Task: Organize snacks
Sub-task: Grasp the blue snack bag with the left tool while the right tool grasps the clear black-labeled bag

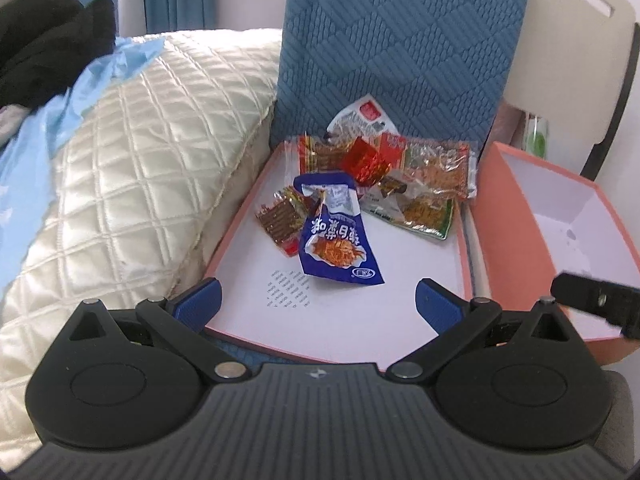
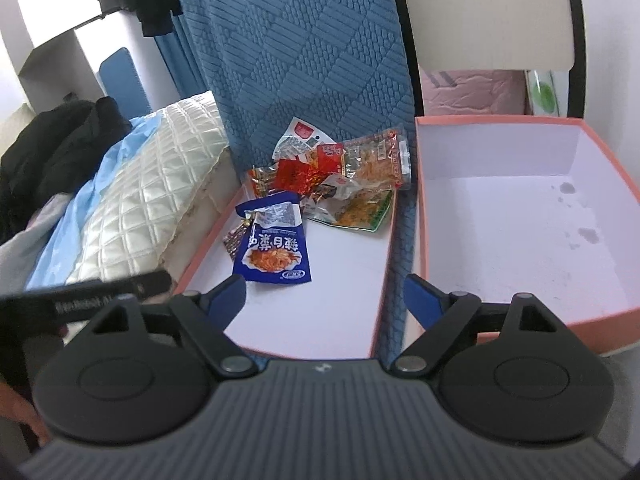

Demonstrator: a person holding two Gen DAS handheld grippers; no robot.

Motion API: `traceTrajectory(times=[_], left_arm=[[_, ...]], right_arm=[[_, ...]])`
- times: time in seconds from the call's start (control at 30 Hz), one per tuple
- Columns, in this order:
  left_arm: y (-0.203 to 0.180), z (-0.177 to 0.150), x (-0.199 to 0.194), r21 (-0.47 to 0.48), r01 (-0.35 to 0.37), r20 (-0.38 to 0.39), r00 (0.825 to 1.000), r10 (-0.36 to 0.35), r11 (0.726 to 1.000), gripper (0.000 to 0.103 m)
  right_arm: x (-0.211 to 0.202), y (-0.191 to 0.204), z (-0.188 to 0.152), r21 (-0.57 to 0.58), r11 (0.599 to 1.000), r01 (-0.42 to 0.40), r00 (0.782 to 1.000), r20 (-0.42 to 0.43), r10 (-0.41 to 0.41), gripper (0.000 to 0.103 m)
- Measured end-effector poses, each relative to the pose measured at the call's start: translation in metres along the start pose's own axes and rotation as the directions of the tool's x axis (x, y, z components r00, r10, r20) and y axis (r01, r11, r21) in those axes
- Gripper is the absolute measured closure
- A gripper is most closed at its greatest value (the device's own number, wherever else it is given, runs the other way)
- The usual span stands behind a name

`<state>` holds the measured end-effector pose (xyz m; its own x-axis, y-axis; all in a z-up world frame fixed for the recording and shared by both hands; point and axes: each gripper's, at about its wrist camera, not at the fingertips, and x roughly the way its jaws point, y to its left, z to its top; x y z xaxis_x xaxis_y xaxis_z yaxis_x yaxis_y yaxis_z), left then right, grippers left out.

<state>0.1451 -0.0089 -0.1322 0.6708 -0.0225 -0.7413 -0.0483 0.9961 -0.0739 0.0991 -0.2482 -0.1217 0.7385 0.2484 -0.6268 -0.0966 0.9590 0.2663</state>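
A shallow pink-rimmed tray [image 1: 360, 320] with a white floor holds the snacks. A blue packet [image 1: 336, 240] lies in its middle, with a small brown-striped packet [image 1: 280, 220] at its left. Several red, clear and green packets [image 1: 400, 168] are piled at the far end. My left gripper [image 1: 318, 294] hovers open over the tray's near end, short of the blue packet. In the right wrist view my right gripper [image 2: 324, 284] is open too, over the tray's near right edge, with the blue packet [image 2: 274, 248] ahead to the left. Neither gripper has anything between its fingers.
A deep pink box [image 2: 500, 148] with a white, slightly stained floor stands right of the tray. A blue quilted cushion [image 1: 400, 40] stands upright behind the snacks. A cream quilted pillow [image 1: 140, 140] lies on the left, with light blue cloth and dark clothing beyond it.
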Motion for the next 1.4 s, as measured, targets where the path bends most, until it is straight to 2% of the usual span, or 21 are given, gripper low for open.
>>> traceTrajectory(times=[0.17, 0.67, 0.77, 0.87, 0.97, 1.17, 1.27, 1.4], left_arm=[[0.001, 0.01, 0.035, -0.02, 0.017, -0.039, 0.999, -0.017, 1.0, 0.0], [0.009, 0.032, 0.134, -0.052, 0.092, -0.064, 0.993, -0.095, 0.994, 0.0], [0.012, 0.034, 0.15, -0.079, 0.116, -0.065, 0.991, -0.121, 0.99, 0.0], [0.011, 0.035, 0.162, -0.074, 0.115, -0.059, 0.991, -0.119, 0.991, 0.001], [0.01, 0.038, 0.177, -0.081, 0.128, -0.071, 0.988, -0.134, 0.988, 0.008], [0.01, 0.041, 0.202, -0.096, 0.134, -0.079, 0.987, -0.142, 0.986, 0.014], [0.005, 0.042, 0.214, -0.051, 0.135, -0.083, 0.987, -0.139, 0.989, 0.023], [0.0, 0.043, 0.226, -0.019, 0.132, -0.078, 0.988, -0.133, 0.991, 0.028]], right_arm=[[0.032, -0.002, 0.019, -0.001, 1.0, -0.025, 0.999, -0.039, 0.025, 0.016], [0.146, -0.016, 0.066, -0.017, 0.999, -0.052, 0.992, -0.117, 0.05, 0.016], [0.172, -0.017, 0.072, -0.022, 0.998, -0.06, 0.988, -0.14, 0.056, 0.021], [0.192, -0.018, 0.077, -0.027, 0.997, -0.074, 0.986, -0.152, 0.069, 0.021], [0.212, -0.02, 0.084, -0.036, 0.995, -0.088, 0.984, -0.158, 0.081, 0.021], [0.248, -0.025, 0.093, -0.065, 0.994, -0.091, 0.981, -0.176, 0.078, 0.022], [0.262, -0.023, 0.094, -0.13, 0.989, -0.077, 0.983, -0.174, 0.054, 0.022], [0.286, -0.026, 0.096, -0.154, 0.987, -0.038, 0.979, -0.202, 0.006, 0.022]])
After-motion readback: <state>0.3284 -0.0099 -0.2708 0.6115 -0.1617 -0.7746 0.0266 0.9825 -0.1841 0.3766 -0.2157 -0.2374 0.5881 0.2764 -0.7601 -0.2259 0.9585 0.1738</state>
